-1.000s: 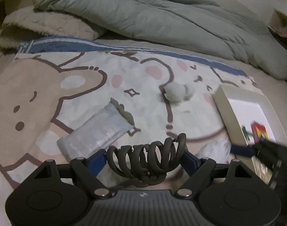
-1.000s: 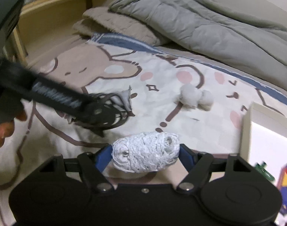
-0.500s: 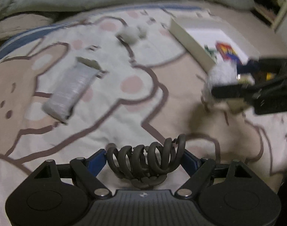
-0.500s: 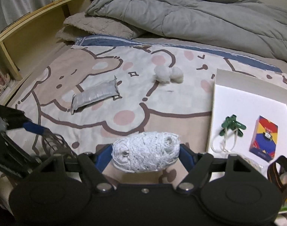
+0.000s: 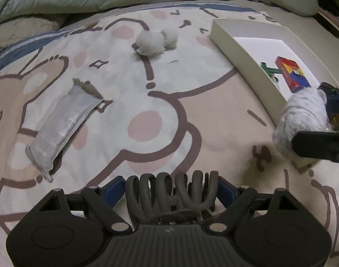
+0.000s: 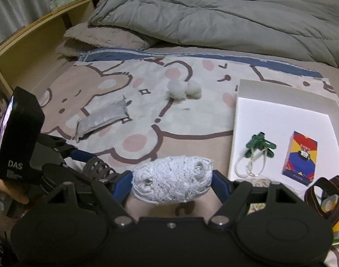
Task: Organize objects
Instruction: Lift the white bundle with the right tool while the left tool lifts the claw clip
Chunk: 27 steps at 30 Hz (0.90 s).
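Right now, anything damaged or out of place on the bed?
Yes: the silver foil pouch lies loose on the bear blanket with its top end torn ragged. Two white pompoms also sit outside the white tray.

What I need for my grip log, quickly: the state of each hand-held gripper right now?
Left hand-held gripper: holding dark hair claw clip; jaws have just been opening, clip between the pads.
Right hand-held gripper: closed on white yarn ball.

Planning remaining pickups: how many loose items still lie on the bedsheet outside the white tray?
2: a grey foil pouch left of centre, and a white fluffy pom-pom pair farther back. Others may be hidden.
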Available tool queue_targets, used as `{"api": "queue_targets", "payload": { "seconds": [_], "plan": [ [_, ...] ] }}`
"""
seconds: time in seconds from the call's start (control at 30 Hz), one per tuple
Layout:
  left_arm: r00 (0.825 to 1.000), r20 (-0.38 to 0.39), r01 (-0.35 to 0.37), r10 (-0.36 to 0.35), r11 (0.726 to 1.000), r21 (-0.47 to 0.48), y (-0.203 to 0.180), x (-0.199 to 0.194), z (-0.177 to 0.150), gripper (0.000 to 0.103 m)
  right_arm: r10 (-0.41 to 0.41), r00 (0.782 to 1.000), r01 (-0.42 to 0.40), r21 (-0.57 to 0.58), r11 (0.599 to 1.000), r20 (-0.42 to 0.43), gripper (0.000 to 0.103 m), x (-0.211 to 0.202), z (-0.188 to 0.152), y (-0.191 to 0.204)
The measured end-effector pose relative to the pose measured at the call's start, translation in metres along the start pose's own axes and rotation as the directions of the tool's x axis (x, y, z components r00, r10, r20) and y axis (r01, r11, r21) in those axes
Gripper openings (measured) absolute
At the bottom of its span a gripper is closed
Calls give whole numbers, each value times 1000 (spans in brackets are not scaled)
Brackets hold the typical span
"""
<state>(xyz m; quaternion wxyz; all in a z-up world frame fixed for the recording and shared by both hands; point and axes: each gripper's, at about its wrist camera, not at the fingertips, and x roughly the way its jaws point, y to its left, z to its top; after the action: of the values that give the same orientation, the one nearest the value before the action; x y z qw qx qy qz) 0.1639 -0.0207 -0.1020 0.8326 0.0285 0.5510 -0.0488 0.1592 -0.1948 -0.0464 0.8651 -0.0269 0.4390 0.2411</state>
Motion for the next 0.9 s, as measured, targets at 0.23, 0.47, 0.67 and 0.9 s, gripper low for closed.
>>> {"api": "queue_targets", "payload": {
  "seconds": [0.23, 0.47, 0.67, 0.9],
  "plan": [
    [1000, -5, -17, 17, 1000, 3, 1, -2, -11, 96, -9, 1000, 10, 22, 1000, -25, 78, 7, -2, -8],
    [999, 46, -9, 15, 993, -115, 10, -6, -5, 95, -16, 999, 17, 5, 1000, -33, 78, 10, -5, -4],
    [999, 27, 32, -28, 991, -129, 10, -5, -2, 68, -32, 999, 32, 1, 999, -40, 78, 14, -6, -3],
    [995, 85, 57, -43, 984, -170, 14, -21, 2, 55, -60, 998, 59, 31, 998, 17, 77, 8, 0, -11]
  ]
}}
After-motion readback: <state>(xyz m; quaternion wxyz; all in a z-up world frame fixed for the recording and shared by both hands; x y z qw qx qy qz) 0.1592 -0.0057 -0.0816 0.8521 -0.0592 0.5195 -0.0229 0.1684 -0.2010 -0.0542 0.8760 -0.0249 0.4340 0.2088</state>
